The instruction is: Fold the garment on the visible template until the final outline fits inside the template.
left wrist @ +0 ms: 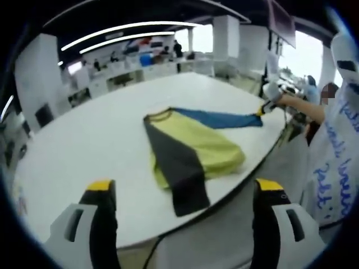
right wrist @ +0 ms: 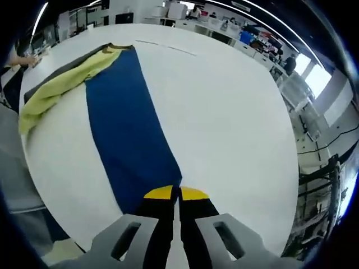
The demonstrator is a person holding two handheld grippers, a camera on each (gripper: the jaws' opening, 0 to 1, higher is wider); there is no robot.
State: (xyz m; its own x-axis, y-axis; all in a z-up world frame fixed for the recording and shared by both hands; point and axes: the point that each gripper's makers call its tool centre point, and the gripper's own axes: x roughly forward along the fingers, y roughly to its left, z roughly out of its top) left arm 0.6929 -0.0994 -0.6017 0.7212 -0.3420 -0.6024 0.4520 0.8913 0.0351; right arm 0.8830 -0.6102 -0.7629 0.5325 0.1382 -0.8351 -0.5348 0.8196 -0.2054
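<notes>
Black tool (right wrist: 175, 194), yellow tips

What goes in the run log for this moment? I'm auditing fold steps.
right claw: shut on blue sleeve, stretched out | left claw: open, holding nothing | garment: on white table, not folded

A broad white surface (left wrist: 84, 145) with a rounded edge carries a single garment (left wrist: 190, 148), a shirt in yellow, dark grey and blue. In the left gripper view it lies near the surface's right edge, its blue sleeve (right wrist: 126, 129) stretched flat and out to the side. A faint thin line (right wrist: 165, 47) marks the surface beyond the collar.
</notes>
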